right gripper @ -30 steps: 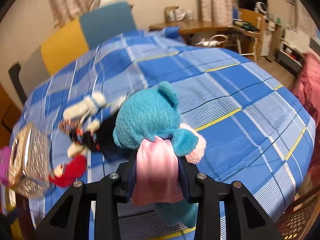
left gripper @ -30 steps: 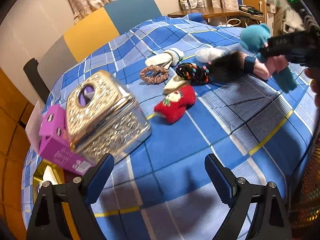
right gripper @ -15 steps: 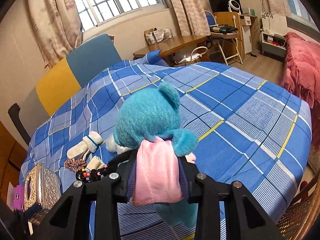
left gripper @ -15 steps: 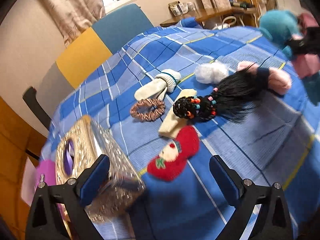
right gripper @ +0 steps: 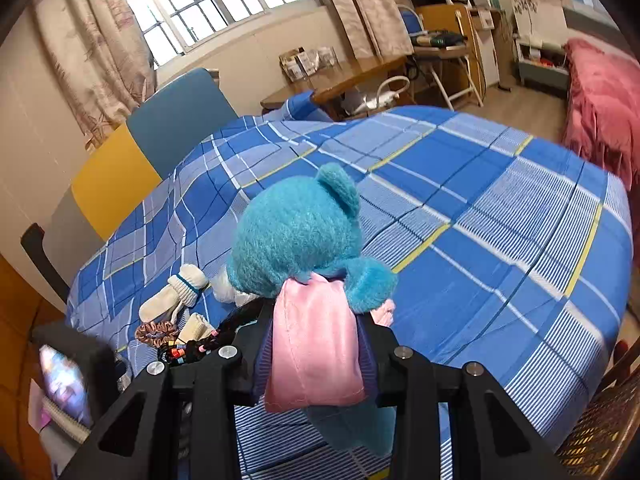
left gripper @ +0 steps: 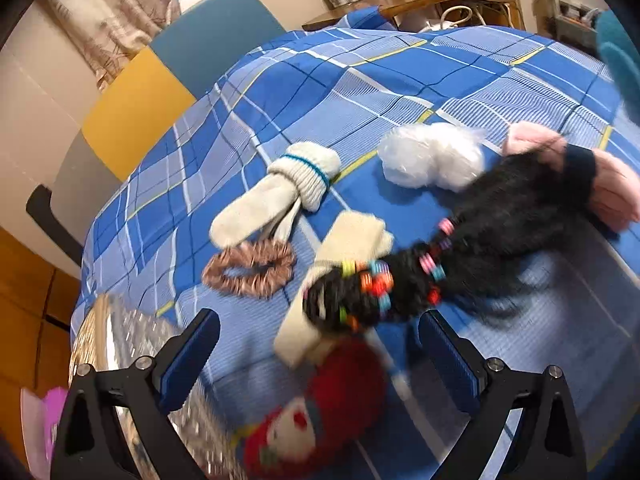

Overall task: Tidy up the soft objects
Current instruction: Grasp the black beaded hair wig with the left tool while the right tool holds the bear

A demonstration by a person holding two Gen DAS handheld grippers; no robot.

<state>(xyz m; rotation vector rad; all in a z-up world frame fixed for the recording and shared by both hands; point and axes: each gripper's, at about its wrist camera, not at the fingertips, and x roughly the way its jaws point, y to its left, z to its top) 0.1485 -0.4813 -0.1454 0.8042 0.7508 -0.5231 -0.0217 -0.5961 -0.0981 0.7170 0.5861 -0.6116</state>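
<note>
- A metallic tissue box [left gripper: 120, 344] sits at the far left of the bed [left gripper: 460, 80], with a purple item [left gripper: 50, 420] beside it at the edge; both look like fixtures rather than things to sort
- The left tool [left gripper: 316, 360] hangs over the cluster with its jaws wide apart and nothing between them, apparently lined up to take one of the small items
- Between and just ahead of its fingers [left gripper: 188, 356] lie a red Christmas sock [left gripper: 320, 408], a cream sock [left gripper: 340, 276] and a black braided hairpiece with coloured beads [left gripper: 420, 280] draped over that sock, so a clean single grab looks awkward
- A brown scrunchie [left gripper: 250, 270] lies just beyond the left finger, touching a cream mitten with a teal stripe [left gripper: 280, 192]
- Further right rest a white fluffy ball [left gripper: 432, 156] and a pink plush piece with a dark band [left gripper: 600, 184], the hairpiece's loose end overlapping it
- The right tool [right gripper: 316, 344] is clamped on the teal plush bear [right gripper: 296, 240], gripping its pink satin cape [right gripper: 316, 344] so the head stands clear above the fingers
- The bear is held up off the bed, above the right side of the pile, with bare plaid bed to its right
</note>
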